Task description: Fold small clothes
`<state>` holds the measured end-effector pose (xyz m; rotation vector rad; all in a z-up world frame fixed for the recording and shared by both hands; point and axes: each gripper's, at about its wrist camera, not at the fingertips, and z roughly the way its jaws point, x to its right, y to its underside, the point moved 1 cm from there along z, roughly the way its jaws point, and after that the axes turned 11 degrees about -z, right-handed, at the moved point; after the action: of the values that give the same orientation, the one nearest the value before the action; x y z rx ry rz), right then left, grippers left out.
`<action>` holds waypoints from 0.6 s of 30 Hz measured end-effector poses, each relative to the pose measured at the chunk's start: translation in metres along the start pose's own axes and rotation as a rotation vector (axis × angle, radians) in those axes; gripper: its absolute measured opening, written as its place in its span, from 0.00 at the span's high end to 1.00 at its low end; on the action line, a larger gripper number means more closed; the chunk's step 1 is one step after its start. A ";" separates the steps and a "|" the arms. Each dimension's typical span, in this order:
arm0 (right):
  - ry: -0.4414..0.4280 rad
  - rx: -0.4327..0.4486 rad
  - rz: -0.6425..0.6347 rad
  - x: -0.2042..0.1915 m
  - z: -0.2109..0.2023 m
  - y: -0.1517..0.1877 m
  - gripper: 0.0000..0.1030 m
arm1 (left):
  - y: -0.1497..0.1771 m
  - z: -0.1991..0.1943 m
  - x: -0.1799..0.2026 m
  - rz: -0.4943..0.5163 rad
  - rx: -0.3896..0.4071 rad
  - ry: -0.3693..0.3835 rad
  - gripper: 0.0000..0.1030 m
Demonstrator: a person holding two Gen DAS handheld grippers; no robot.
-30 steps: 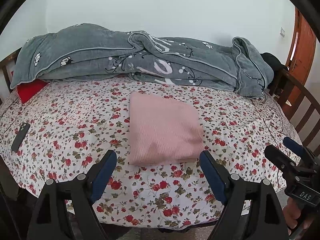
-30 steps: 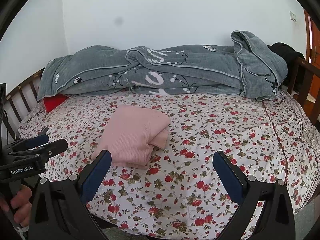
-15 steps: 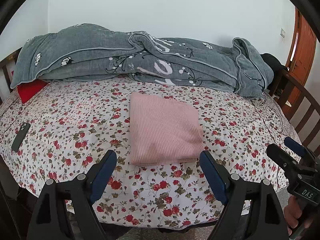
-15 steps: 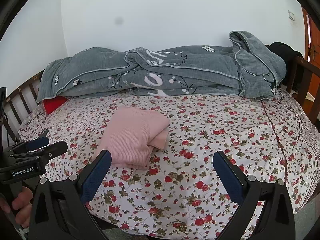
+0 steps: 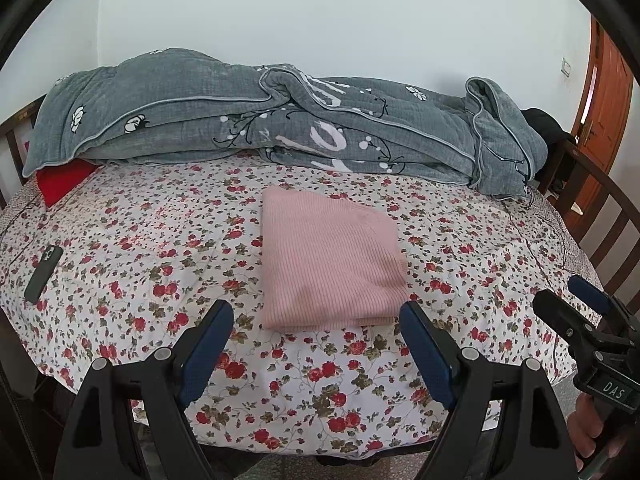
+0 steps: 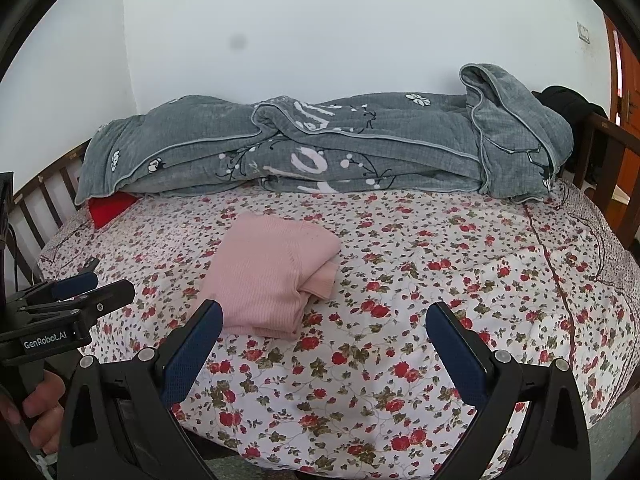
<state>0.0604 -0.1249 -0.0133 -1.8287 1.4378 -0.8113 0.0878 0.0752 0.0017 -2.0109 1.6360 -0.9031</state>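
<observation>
A pink ribbed garment [image 5: 330, 266] lies folded into a flat square on the flowered bedsheet [image 5: 152, 256]. In the right wrist view the same garment [image 6: 272, 272] shows stacked layers along its right edge. My left gripper [image 5: 316, 318] hovers open just short of the garment's near edge, nothing between its blue pads. My right gripper [image 6: 322, 322] is open too, over bare sheet to the right of the garment. Each gripper also appears in the other's view, the right gripper [image 5: 568, 304] at the right edge and the left gripper [image 6: 100, 286] at the left edge, held by a hand.
A rumpled grey quilt [image 5: 280, 128] runs along the wall at the far side of the bed. A red pillow [image 5: 64, 180] peeks from under its left end. A dark phone [image 5: 43, 273] lies on the sheet at the left. Wooden bed rails [image 5: 600, 216] and an orange door [image 5: 604, 84] stand at the right.
</observation>
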 end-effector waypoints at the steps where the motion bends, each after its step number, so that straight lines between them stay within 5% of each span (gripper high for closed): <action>1: -0.001 0.001 0.001 -0.001 0.000 0.000 0.03 | -0.001 0.000 0.000 0.000 0.000 0.001 0.18; 18: 0.000 0.005 0.010 -0.006 -0.001 0.001 0.03 | 0.000 -0.002 -0.001 -0.001 0.002 -0.003 0.18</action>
<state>0.0576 -0.1188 -0.0134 -1.8156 1.4427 -0.8094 0.0868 0.0767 0.0027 -2.0112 1.6313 -0.9016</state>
